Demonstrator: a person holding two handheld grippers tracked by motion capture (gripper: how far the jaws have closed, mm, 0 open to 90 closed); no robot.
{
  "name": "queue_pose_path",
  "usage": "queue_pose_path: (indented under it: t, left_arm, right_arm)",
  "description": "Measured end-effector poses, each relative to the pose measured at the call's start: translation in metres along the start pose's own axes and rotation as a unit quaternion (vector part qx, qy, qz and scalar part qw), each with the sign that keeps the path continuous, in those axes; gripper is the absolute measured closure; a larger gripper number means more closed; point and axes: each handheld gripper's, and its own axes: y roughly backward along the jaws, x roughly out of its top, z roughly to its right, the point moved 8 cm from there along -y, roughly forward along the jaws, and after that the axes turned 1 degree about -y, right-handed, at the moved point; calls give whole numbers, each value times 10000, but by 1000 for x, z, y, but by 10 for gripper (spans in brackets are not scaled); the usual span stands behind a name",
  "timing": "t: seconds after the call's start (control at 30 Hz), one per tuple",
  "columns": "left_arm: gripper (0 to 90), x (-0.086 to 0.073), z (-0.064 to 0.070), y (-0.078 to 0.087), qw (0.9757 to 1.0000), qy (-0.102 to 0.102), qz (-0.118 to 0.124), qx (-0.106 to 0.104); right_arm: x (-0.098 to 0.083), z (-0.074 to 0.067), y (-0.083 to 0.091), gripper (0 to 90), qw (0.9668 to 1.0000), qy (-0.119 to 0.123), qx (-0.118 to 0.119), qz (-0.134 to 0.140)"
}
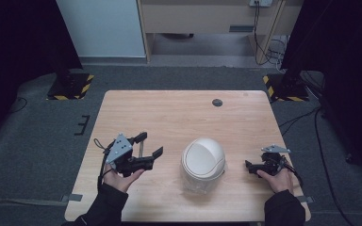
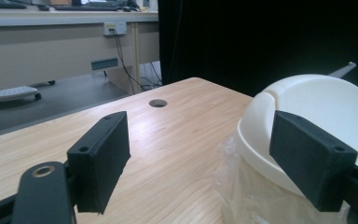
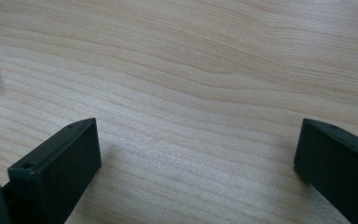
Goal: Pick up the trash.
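A white domed bin (image 1: 203, 159) with a swing lid and a clear plastic liner stands on the wooden table (image 1: 179, 117), near the front middle. To its left, a hand holds my left gripper (image 1: 150, 145) above the table, jaws open and pointing toward the bin. The left gripper view has the bin (image 2: 317, 107) just beyond my open left gripper (image 2: 205, 163), partly behind the right pad (image 2: 312, 165). My right gripper (image 1: 250, 165) lies low on the table to the right of the bin. In its own view my right gripper (image 3: 196, 168) is wide open over bare wood.
A round cable hole (image 1: 217, 102) sits near the table's far edge. Two stand bases with yellow-black stripes (image 1: 69, 87) (image 1: 283, 89) rest on the grey carpet beyond the far corners. A wooden desk (image 1: 207, 19) stands at the back.
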Motion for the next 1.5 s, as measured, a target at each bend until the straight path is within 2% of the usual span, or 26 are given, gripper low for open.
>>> queue_pose_path:
  t: [0.1,0.2,0.27,0.37,0.57,0.6,1.1,1.2,1.33,1.5]
  left_arm:
    - [195,0,12,-14,9999,-70,-56,-136]
    - [192,-1,18,-20,9997,-97,-95,-207]
    - [192,-2,27,-29,9993,-72,-148,-328]
    - [186,-3,32,-35,9990,-47,-177,-401]
    - [181,-11,45,-52,9976,-68,-388,-562]
    - [181,-14,48,-57,9970,-121,-489,-592]
    - [173,-31,53,-75,9933,-138,-981,-592]
    - [158,-32,52,-78,9927,-27,-1024,-632]
    - [156,-33,54,-80,9912,-1,-1136,-680]
    - [154,-31,59,-85,9891,-183,-1296,-672]
  right_arm:
    - [0,0,0,7,10000,-1,1,0]
    - [0,0,0,7,10000,0,1,0]
    - [0,0,0,7,10000,0,0,1]
    - [0,0,0,7,10000,0,1,1]
    - [0,0,0,8,10000,4,-3,3]
    - [0,0,0,8,10000,0,0,-1]
    - [0,0,0,7,10000,1,0,-1]
    - [0,0,0,8,10000,1,0,0]
    - [0,0,0,7,10000,0,1,0]
    - [0,0,0,7,10000,1,0,-1]
